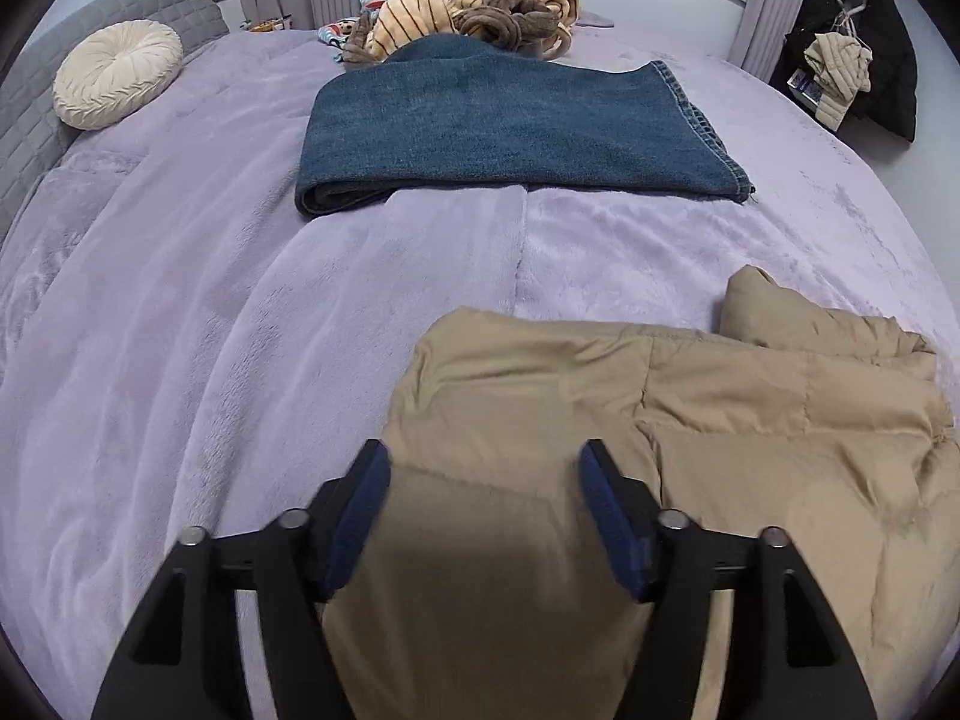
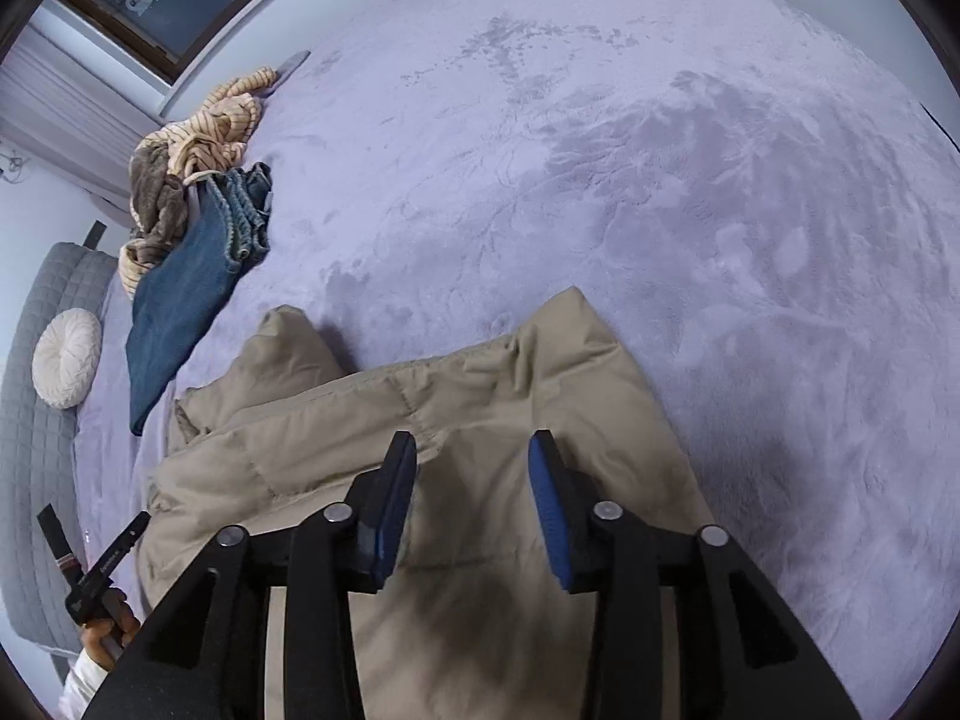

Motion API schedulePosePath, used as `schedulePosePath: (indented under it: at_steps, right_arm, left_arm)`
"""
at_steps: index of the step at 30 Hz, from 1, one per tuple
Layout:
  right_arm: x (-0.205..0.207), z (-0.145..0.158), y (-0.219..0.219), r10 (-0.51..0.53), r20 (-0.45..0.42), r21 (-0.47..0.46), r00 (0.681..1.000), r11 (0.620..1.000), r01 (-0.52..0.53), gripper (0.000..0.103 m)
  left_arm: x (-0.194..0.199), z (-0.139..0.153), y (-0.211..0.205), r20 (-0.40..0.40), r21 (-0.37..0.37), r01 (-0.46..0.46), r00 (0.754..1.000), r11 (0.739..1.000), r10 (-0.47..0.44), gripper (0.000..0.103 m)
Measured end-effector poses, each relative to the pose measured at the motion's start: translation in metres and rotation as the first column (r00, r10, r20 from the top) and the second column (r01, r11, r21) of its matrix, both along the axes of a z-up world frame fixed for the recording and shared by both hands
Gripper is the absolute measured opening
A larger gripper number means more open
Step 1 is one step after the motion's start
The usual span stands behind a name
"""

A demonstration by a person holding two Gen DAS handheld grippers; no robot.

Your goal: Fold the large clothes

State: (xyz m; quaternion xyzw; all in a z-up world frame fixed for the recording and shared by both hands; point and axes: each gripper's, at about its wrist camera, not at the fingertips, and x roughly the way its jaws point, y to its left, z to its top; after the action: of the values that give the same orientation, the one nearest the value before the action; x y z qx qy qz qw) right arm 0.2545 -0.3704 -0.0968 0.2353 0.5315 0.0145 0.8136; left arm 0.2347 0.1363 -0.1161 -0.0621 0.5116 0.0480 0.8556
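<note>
Both the left gripper [image 1: 483, 462] and right gripper [image 2: 473, 456] hung wide open, empty, over the tan jacket [image 1: 690, 420]; pinching matching near corners would likely fold evenly.

left gripper [image 1: 483, 459]: black frame, blue-padded jaws, silver screws | right gripper [image 2: 472, 447]: same | hand [image 2: 108, 624]: bare skin, white sleeve

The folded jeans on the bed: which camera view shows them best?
The left wrist view. There the folded jeans lie flat across the middle of the picture, with the fold and the stitched hem plain. In the right wrist view they sit far left, small and stretched by the lens, partly beside the pile of striped clothes.
</note>
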Motion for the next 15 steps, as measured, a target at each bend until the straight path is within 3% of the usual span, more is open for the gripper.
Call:
schedulePosePath:
  at_steps: [9, 11, 15]
  right_arm:
    - [-0.073, 0.027, 0.021, -0.017, 0.007, 0.112, 1.000, 0.994, 0.016, 0.057]
    - [-0.087, 0.029, 0.023, -0.024, 0.002, 0.131, 1.000, 0.991, 0.024, 0.061]
    - [-0.114, 0.031, 0.027, -0.036, -0.005, 0.153, 0.999, 0.988, 0.037, 0.062]
  left_arm:
    - [-0.074, 0.022, 0.003, -0.024, -0.067, -0.020, 1.000, 0.998, 0.018, 0.083]
    - [-0.088, 0.025, 0.001, -0.033, -0.074, -0.021, 0.999, 0.997, 0.019, 0.103]
    - [-0.112, 0.031, -0.004, -0.034, -0.088, -0.017, 0.999, 0.996, 0.014, 0.103]
